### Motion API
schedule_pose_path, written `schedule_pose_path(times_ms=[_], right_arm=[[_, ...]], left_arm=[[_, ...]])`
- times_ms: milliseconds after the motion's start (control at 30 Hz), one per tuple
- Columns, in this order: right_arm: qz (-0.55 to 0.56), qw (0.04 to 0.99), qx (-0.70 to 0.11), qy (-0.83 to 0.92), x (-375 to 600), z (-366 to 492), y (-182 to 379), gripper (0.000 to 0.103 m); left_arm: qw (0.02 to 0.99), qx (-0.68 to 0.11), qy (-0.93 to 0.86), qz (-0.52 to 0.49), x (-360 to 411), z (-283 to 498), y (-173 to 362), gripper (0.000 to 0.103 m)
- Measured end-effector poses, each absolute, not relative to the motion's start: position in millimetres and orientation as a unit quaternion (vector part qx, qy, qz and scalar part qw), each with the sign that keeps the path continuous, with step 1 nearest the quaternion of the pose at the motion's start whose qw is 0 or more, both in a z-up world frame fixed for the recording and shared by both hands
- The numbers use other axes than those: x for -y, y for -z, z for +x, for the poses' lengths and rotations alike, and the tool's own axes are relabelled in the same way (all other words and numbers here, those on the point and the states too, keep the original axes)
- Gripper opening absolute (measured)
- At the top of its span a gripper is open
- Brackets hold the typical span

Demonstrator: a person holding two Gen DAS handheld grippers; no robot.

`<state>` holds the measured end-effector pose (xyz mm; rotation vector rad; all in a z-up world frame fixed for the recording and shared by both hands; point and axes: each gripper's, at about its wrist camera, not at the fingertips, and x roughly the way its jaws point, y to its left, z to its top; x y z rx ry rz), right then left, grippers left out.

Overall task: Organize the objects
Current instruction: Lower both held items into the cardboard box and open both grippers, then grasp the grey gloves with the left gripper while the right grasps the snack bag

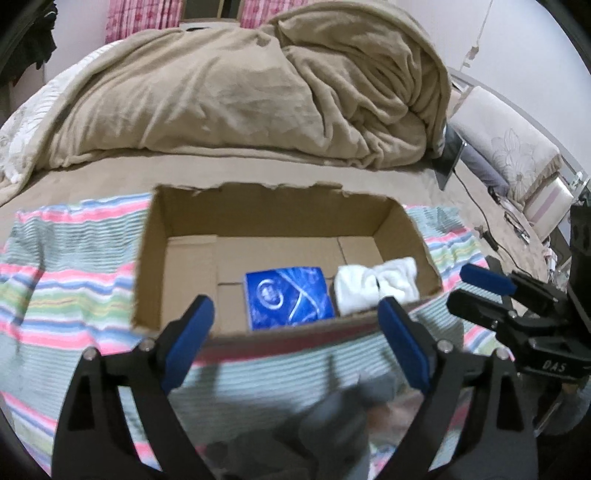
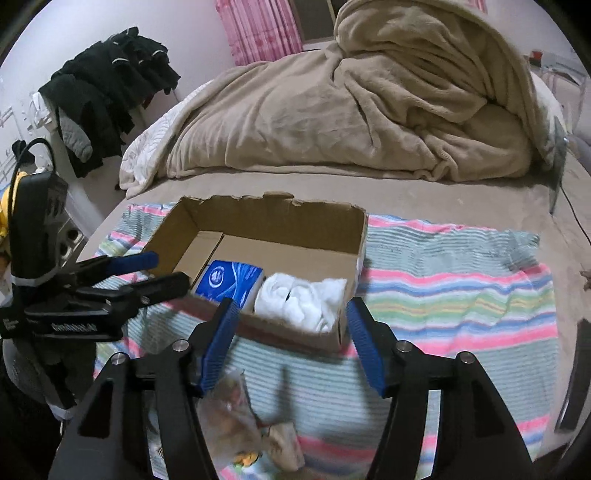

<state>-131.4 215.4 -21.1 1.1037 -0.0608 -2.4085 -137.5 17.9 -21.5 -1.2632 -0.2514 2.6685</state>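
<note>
Our left gripper [image 1: 295,325] has its blue jaws spread wide, holding nothing. Ahead, the open brown cardboard box [image 1: 177,221] keeps things tidy: the shiny blue packet [image 1: 286,295] sits beside the soft white rolled cloth [image 1: 373,286], touching. Our right gripper [image 2: 290,341] is spread too, empty, over the striped towel [image 2: 461,295].

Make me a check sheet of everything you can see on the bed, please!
Surface: striped towel spread on the bed.
Job's things: cardboard box open, holding a blue packet beside a white cloth bundle; blurred grey item and clear bag lie in front of it.
Clutter: beige blanket heaped behind.
Grippers: left gripper open, right gripper open, nothing held.
Cables: black cable at the bed's right.
Surroundings: pink curtains, dark clothes hanging.
</note>
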Motion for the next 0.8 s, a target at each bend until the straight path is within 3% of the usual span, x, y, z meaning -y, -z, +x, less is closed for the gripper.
schedule_pose_path(times_ms=[633, 800], right_arm=[[0.403, 0.234, -0.043, 0.884, -189.7, -60.5, 21.2, 0.066], [0.417, 0.241, -0.050, 0.875, -181.8, -53.5, 34.2, 0.076]], left_arm=[[0.060, 0.092, -0.900, -0.422, 15.2, -44.3, 18.0, 0.092], [0.054, 0.097, -0.890, -0.441, 19.3, -33.1, 34.8, 0.092]])
